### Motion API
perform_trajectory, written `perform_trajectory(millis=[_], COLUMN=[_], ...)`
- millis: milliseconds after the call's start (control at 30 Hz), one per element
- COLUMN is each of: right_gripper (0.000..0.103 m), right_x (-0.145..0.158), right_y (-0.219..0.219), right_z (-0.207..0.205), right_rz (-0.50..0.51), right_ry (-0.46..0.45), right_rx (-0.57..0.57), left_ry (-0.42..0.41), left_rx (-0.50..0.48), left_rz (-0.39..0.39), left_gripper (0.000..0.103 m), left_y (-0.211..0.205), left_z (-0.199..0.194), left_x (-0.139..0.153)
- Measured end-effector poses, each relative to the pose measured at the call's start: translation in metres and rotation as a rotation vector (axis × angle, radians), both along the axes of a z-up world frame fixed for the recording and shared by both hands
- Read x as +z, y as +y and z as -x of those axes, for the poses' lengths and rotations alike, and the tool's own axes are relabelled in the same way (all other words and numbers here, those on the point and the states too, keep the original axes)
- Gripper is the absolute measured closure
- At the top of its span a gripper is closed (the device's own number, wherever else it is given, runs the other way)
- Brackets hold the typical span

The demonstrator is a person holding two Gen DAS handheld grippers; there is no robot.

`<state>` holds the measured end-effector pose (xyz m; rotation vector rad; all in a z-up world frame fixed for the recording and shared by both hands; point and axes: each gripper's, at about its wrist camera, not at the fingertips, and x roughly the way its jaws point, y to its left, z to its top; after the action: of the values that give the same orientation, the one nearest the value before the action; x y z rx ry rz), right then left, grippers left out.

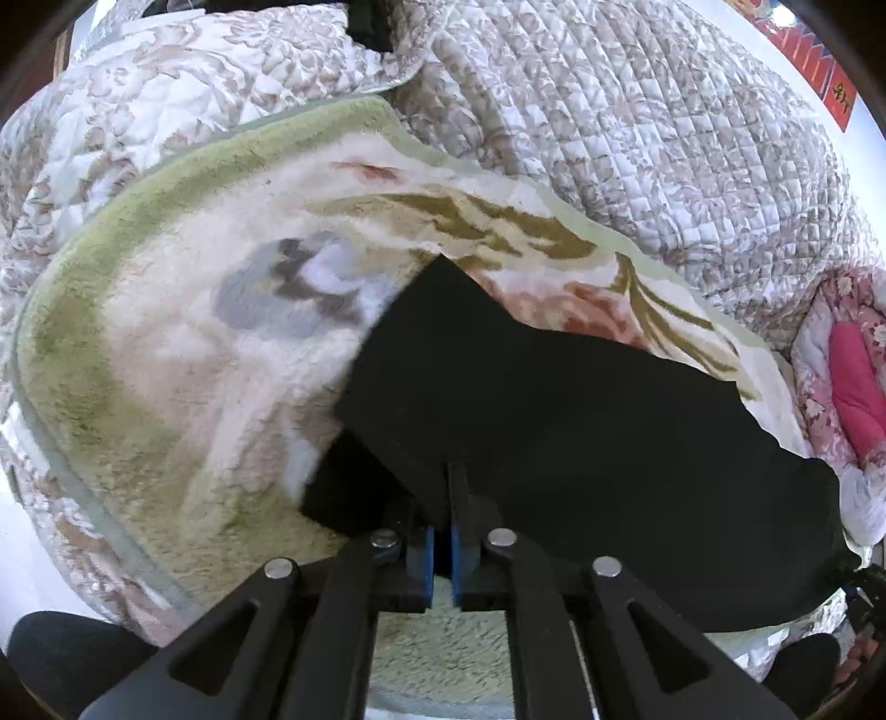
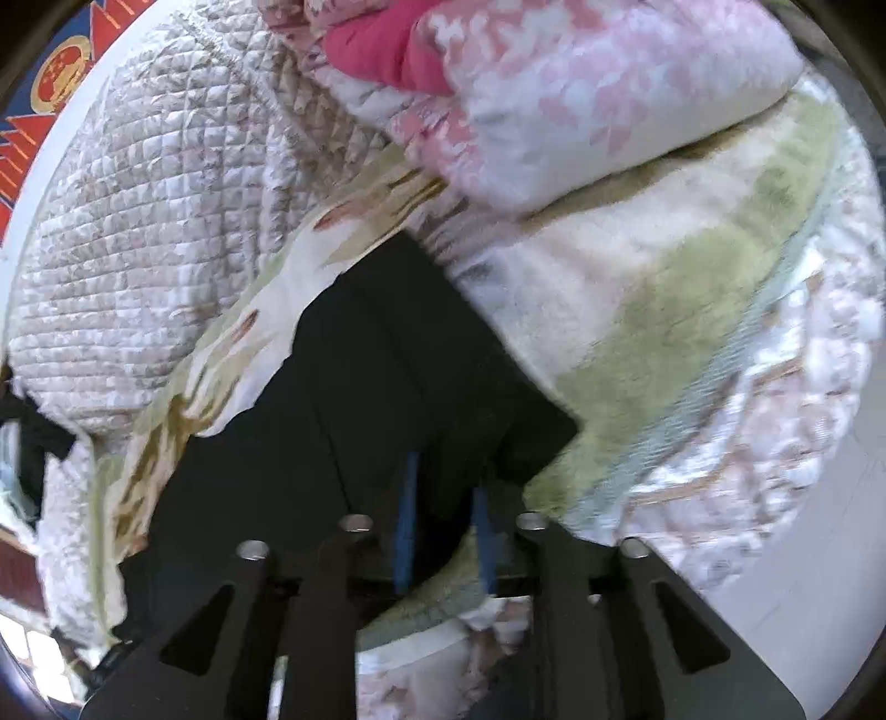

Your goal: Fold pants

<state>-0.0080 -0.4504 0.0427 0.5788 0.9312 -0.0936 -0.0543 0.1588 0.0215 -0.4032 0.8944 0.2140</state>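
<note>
The black pants (image 1: 554, 415) lie on a fleece blanket (image 1: 166, 332) with green border and flower print. In the left wrist view my left gripper (image 1: 449, 487) is shut on the near edge of the pants, lifting a fold of the cloth. In the right wrist view the black pants (image 2: 387, 387) fill the centre. My right gripper (image 2: 446, 487) has its blue pads a small gap apart with black cloth lying between them. The fingertips are dark against the cloth and hard to make out.
A quilted grey-white bedspread (image 1: 637, 111) is bunched behind the blanket. A pink flowered quilt (image 2: 581, 83) with a red lining (image 2: 382, 44) lies at the far right end. A wall poster (image 2: 50, 83) shows at the edge. The bed's edge is near me.
</note>
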Motion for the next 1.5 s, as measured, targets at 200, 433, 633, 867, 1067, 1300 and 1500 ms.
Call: perform_trajectory(millis=[200,433,633,867,1067,1300,1500], right_gripper=[0.058,0.058,0.059,0.061,0.061,0.061,0.060], right_x=[0.033,0.005,0.007,0.017,-0.011,-0.005,0.017], right_y=[0.002,0.054,0.052,0.061,0.045,0.046,0.082], right_z=[0.012,-0.020,-0.028,-0.089,-0.121,-0.115,-0.075], right_rz=[0.160,0.208,0.237,0.223,0.278,0.317,0.323], right_ry=[-0.114,-0.043,-0.064,-0.137,-0.080,-0.095,-0.175], right_rx=[-0.026,0.222,0.193,0.261,0.186,0.192,0.319], left_ry=[-0.036,-0.113,-0.025,-0.043,0.027,0.013,-0.001], left_rx=[0.104,0.066,-0.086,-0.199,-0.216,-0.201,-0.173], left_rz=[-0.089,-0.101,-0.067,-0.075,-0.112,-0.092,-0.091], left_gripper=[0.094,0.092,0.080,0.078,0.077,0.066,0.067], left_y=[0.017,0.001,-0.033,-0.064,-0.068,-0.054,-0.048], left_z=[0.009,-0.007,-0.034,-0.078,-0.118,-0.121,-0.096], left_x=[0.021,0.042,0.018,0.019,-0.006,-0.019,0.001])
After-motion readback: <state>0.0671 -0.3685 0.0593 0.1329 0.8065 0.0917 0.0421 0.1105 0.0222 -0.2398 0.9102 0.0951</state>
